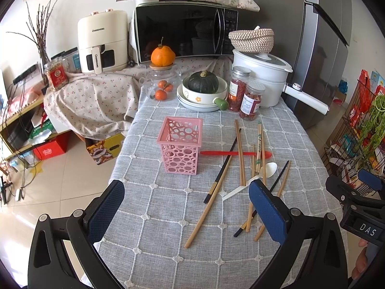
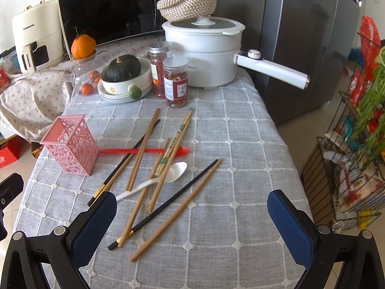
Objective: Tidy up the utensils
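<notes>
1. The left gripper (image 1: pixel 186 213) and right gripper (image 2: pixel 192 219) both hover with fingers spread apart, holding nothing.
2. Right of the pink holder (image 1: pixel 180 145), chopsticks (image 2: pixel 140 149), a white spoon (image 2: pixel 154 181) and a red spoon (image 2: pixel 144 151) lie scattered on the tablecloth (image 2: pixel 228 144).
3. The holder looks empty, so sorting seems not yet started.
</notes>
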Demonstrator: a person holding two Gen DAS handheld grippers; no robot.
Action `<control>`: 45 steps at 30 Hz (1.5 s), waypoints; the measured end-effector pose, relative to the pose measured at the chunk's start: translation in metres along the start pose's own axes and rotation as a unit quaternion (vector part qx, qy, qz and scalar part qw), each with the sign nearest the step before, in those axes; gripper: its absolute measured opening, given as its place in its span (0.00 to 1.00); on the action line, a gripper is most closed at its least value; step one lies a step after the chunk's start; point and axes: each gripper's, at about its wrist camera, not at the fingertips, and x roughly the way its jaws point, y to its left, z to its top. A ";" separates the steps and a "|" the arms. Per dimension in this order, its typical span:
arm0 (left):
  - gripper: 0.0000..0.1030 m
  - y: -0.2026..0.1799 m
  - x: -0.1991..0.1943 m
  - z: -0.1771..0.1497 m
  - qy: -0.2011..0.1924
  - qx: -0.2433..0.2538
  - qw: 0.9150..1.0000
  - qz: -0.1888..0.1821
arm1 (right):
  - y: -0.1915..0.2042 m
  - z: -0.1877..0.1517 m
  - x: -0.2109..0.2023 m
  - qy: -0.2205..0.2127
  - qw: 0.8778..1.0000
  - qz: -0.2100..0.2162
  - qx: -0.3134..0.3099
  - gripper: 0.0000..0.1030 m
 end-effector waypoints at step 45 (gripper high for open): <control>0.76 -0.005 0.102 0.026 0.190 0.024 0.974 -0.119 | -0.038 0.026 0.051 0.103 0.993 0.039 0.051 1.00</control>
